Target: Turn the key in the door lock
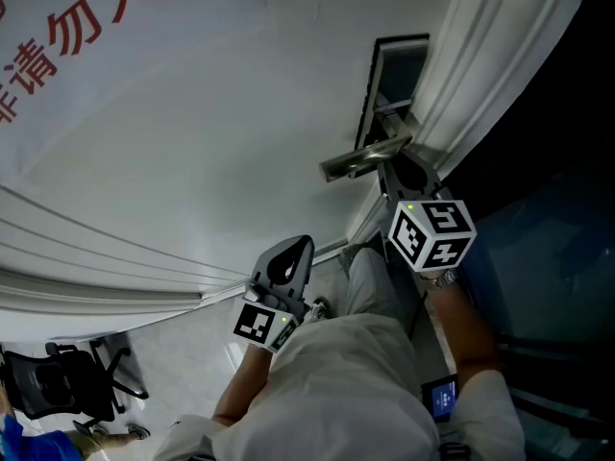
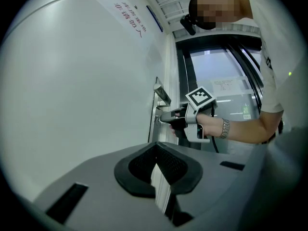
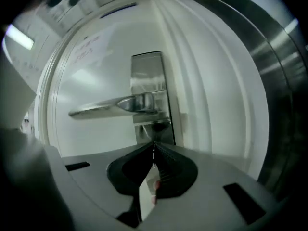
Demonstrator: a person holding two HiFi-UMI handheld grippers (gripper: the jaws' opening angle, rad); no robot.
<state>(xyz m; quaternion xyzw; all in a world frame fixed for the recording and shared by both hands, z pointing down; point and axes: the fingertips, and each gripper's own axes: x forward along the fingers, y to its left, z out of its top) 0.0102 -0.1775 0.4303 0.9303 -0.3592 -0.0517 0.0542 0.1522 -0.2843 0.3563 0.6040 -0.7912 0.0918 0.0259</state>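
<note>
The white door [image 1: 211, 142] carries a silver lever handle [image 1: 370, 157] on a steel lock plate [image 3: 149, 76]. The lock cylinder [image 3: 155, 126] sits just below the handle [image 3: 110, 107]. My right gripper [image 3: 154, 147] has its jaws pinched together right at that cylinder, and a thin sliver that looks like the key shows between the tips. From the side, the right gripper [image 2: 160, 121] touches the plate under the handle [image 2: 162, 94]. My left gripper [image 1: 288, 257] hangs lower, away from the lock, with its jaws closed on nothing [image 2: 156, 148].
Red characters [image 1: 67, 36] are printed on the door. The moulded white door frame [image 1: 490, 56] runs right of the lock. A black office chair [image 1: 67, 382] stands on the floor at lower left. Glass doors [image 2: 226, 81] lie behind the right arm.
</note>
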